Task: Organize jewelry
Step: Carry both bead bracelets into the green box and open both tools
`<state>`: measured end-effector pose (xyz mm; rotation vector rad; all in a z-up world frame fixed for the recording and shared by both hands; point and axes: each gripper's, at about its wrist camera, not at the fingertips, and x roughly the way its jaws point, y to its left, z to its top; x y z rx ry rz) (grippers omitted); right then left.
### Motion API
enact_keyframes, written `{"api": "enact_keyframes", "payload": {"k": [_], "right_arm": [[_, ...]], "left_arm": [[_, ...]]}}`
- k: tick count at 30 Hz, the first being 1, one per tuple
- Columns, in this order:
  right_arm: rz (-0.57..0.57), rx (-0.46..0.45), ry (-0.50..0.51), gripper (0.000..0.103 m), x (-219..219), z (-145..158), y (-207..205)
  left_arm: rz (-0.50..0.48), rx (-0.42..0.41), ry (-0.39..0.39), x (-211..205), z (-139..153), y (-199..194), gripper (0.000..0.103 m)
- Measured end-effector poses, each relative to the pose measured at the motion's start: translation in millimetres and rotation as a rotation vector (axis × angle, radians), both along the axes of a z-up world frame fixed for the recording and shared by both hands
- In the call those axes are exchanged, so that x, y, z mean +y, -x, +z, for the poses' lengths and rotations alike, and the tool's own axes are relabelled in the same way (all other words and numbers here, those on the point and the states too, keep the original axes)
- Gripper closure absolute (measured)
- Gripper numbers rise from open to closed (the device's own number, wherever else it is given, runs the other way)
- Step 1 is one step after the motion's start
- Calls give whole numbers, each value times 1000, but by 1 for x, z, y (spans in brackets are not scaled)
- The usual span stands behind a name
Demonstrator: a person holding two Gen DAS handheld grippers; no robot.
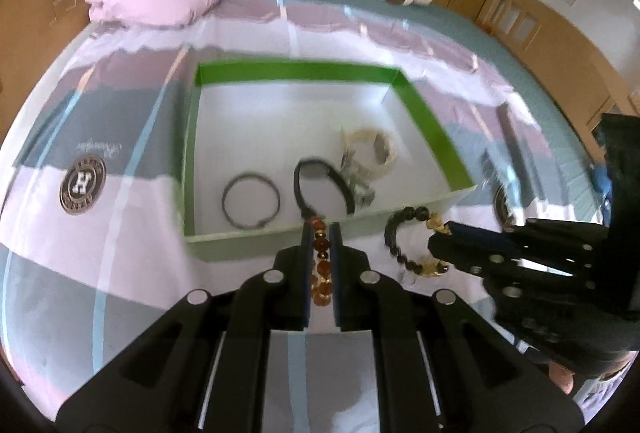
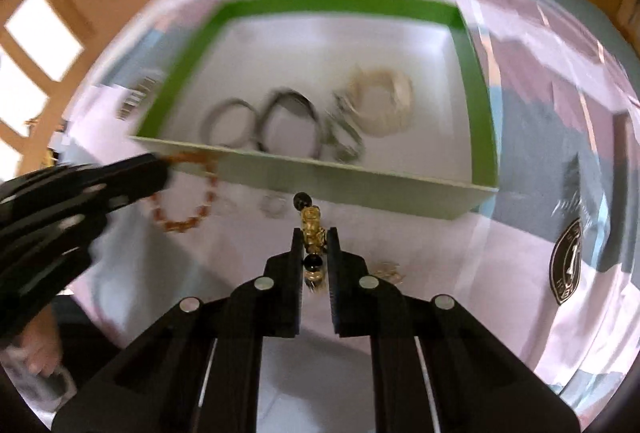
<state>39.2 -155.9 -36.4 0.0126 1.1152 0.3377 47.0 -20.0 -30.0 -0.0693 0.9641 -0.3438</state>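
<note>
Left hand-held gripper [image 1: 321, 233] clenched on amber bead bracelet [image 1: 321, 265]; right hand-held gripper [image 2: 315, 237] clenched on black-and-gold bracelet [image 2: 311, 233]. Lift each clear of the green box's near wall [image 1: 256, 235], then release over bare floor inside.

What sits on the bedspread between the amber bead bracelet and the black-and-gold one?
In the right wrist view, a small silver ring lies on the bedspread between the amber bead bracelet and black-and-gold bracelet.
</note>
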Motion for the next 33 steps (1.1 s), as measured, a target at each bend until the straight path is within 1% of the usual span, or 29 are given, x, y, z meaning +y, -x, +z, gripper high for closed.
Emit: {"api": "enact_keyframes", "payload": {"k": [2, 3, 5, 7, 10, 13, 16, 19, 22, 26, 27, 29, 30, 31, 33], "right_arm": [[15, -77, -56, 92, -4, 21, 6], [24, -127, -105, 92, -7, 33, 10], [20, -196, -178, 92, -13, 49, 15], [2, -237, -237, 92, -18, 58, 15], [-31, -269, -263, 92, -22, 61, 9], [-73, -262, -247, 92, -25, 57, -7], [-112, -251, -204, 92, -20, 44, -27], [-149, -216, -181, 92, -24, 26, -42], [-179, -185, -155, 92, -27, 11, -50], [-202, -159, -138, 92, -32, 3, -54], [-211, -149, -134, 90, -34, 1, -55], [-229, -145, -157, 84, -39, 3, -53], [-239, -148, -165, 75, -42, 4, -52], [-247, -152, -172, 72, -45, 6, -50], [-240, -149, -182, 72, -50, 11, -46]], "left_arm": [[4, -40, 35, 3, 9, 0, 96], [8, -55, 50, 5, 13, 0, 96], [17, -81, 78, 8, 20, -3, 96], [33, -88, 83, 9, 23, -9, 96], [61, -82, 83, 10, 22, -19, 96], [74, -69, 79, 7, 18, -31, 96], [87, -39, 67, 4, 6, -44, 96], [99, -8, 52, 2, -7, -52, 96], [104, 14, 41, 2, -15, -56, 96], [111, 24, 47, 4, -18, -57, 95], [111, 25, 47, 4, -18, -58, 93], [105, 25, 40, 4, -17, -56, 93], [97, 28, 39, 4, -16, -53, 93], [87, 33, 44, 5, -16, -51, 93], [55, 42, 52, 3, -14, -43, 93]]}}
